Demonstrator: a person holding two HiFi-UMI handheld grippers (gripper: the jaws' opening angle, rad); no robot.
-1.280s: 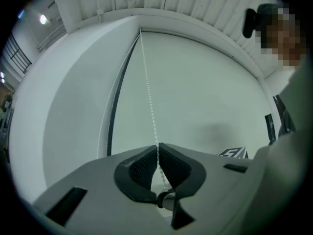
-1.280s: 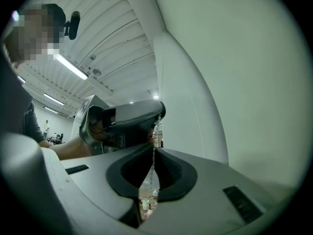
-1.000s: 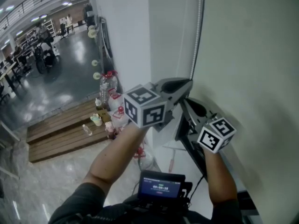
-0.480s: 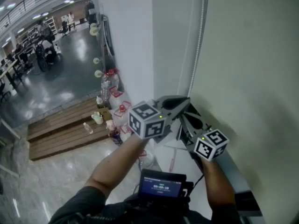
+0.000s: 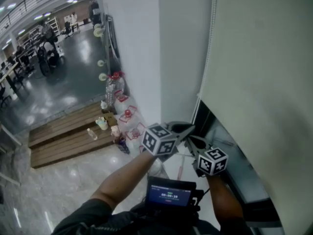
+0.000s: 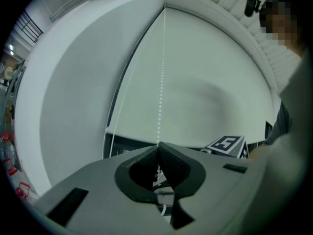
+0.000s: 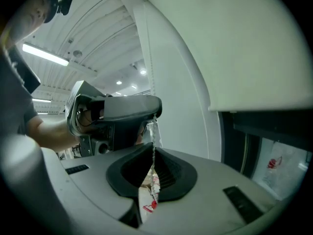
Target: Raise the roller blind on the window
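Roller blind (image 5: 259, 82): partly raised. It covers the upper window, and its lower hem stands above a strip of exposed window glass (image 5: 230, 146) in a dark frame.

Bead chain (image 5: 209, 38): hangs along the blind's left edge, beside the white wall (image 5: 132, 48).

Left gripper (image 6: 157, 148): jaws pressed together, pinching the bead chain at their tips.

Right gripper (image 7: 150, 153): just beneath the left gripper, jaws closed on the same chain, which runs from one gripper to the other.

Floor, lower left: water bottles (image 5: 120, 94) stand beside a wooden platform (image 5: 63, 136).
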